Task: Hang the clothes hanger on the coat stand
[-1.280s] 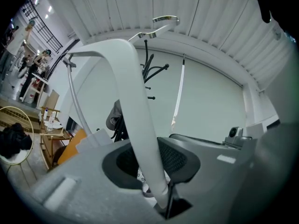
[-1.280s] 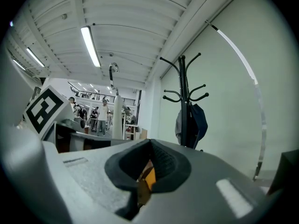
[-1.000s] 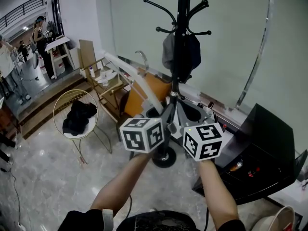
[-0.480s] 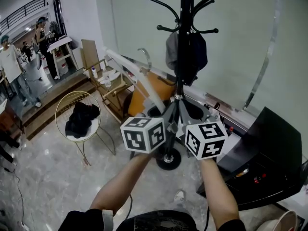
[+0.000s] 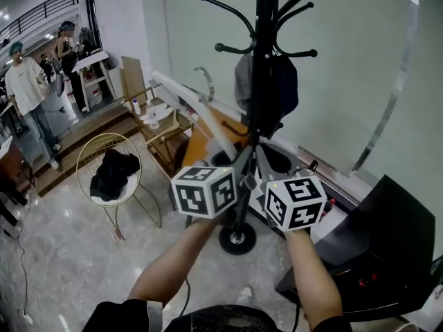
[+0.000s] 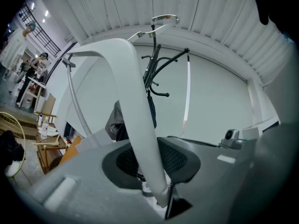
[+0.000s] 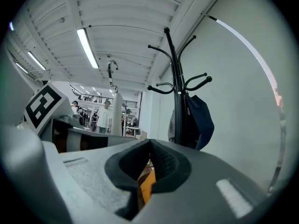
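L gripper [image 6: 153, 178] jaws clamp white hanger [image 6: 134, 101] nr coat stand [image 5: 261, 81].

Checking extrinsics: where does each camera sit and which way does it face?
Head view: on the person's head, facing forward and down at the coat stand; both forearms and cubes show.
Left gripper view: on the left gripper, looking along its jaws, shut on the clothes hanger.
Right gripper view: on the right gripper, jaws shut, empty, facing the stand.
Shared: all three see the coat stand.
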{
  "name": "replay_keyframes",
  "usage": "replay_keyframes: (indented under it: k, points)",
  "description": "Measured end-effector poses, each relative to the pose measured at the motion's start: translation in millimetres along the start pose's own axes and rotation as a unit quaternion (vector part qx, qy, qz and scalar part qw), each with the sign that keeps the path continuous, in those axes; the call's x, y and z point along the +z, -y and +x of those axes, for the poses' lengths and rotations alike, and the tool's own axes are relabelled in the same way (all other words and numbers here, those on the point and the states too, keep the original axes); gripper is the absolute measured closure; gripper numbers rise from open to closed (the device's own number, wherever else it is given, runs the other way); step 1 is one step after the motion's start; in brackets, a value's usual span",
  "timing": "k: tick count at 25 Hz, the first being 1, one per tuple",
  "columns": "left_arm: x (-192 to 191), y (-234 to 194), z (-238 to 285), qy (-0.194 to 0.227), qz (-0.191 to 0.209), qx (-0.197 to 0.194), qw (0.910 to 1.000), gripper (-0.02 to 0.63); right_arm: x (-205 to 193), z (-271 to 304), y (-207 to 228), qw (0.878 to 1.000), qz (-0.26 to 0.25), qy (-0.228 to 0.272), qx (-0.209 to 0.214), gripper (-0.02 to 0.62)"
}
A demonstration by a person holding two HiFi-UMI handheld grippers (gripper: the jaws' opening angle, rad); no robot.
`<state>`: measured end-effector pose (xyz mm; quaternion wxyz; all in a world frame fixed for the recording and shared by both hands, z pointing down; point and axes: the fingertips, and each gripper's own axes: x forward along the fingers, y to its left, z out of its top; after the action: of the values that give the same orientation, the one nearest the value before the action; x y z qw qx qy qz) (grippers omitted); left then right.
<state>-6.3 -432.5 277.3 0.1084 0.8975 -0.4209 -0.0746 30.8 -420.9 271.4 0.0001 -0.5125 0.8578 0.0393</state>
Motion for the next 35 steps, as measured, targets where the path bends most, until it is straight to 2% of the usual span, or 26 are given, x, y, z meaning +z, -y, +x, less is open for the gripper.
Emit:
replay_keyframes:
  k: [7,11,19,26,35]
  points:
    - [-6,5,51,-0.017,0.003,0.003,0.9998,0.505,-2,17,45,1.0,0.006,0.002,0.006,0.601]
    - [-7,-2,79,-0.024,0.002,0.017,0.9996,0.505,-4,36,69,1.0,0.012,0.004,0.024,0.601]
    - [-13,-15,94,-0.041,-0.005,0.018,0.999,0.505,-2,46,72,0.999,-0.007,0.011,0.045,0.601]
    - [-14,-27,113,-0.046,-0.016,0.039,0.9981,0.505,0,52,89,0.998,-0.01,0.015,0.064,0.601]
    - [-11,-30,127,-0.062,-0.004,0.028,0.9977,0.505,6,56,98,0.998,-0.007,0.021,0.062,0.601]
